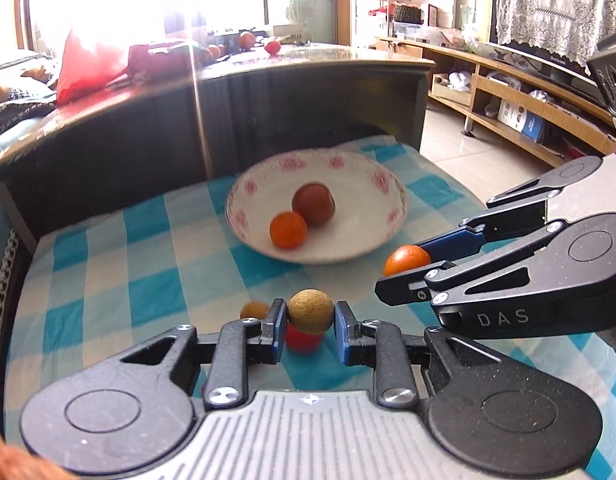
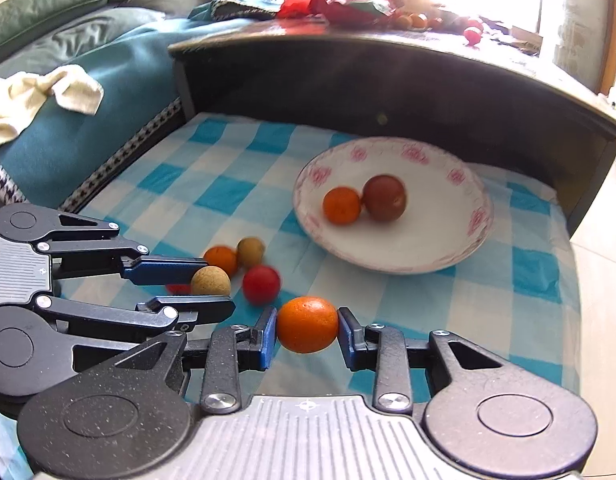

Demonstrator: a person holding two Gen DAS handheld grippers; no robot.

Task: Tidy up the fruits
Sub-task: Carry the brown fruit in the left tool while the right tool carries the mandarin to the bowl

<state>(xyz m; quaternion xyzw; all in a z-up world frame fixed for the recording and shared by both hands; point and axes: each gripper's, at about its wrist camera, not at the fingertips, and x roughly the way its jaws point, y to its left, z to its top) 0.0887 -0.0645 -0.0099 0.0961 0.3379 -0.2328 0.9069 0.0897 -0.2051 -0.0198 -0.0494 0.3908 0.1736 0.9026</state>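
A white plate with pink flowers (image 1: 347,250) (image 2: 459,252) on the blue checked cloth holds a small orange (image 1: 288,229) (image 2: 341,205) and a dark red-brown fruit (image 1: 313,203) (image 2: 385,197). My left gripper (image 1: 310,322) (image 2: 212,290) is shut on a tan round fruit (image 1: 310,311) (image 2: 210,281). My right gripper (image 2: 307,332) (image 1: 407,270) is shut on an orange (image 2: 307,325) (image 1: 405,261), near the plate's front rim. Loose on the cloth lie a red fruit (image 2: 261,284) (image 1: 302,340), another small orange (image 2: 222,259) and a tan fruit (image 2: 250,251) (image 1: 254,310).
A dark wooden table (image 1: 228,92) (image 2: 387,76) rises right behind the cloth and carries red bags and more fruit. A teal sofa with a cream cloth (image 2: 40,96) lies to the left. A TV shelf (image 1: 527,92) stands to the right.
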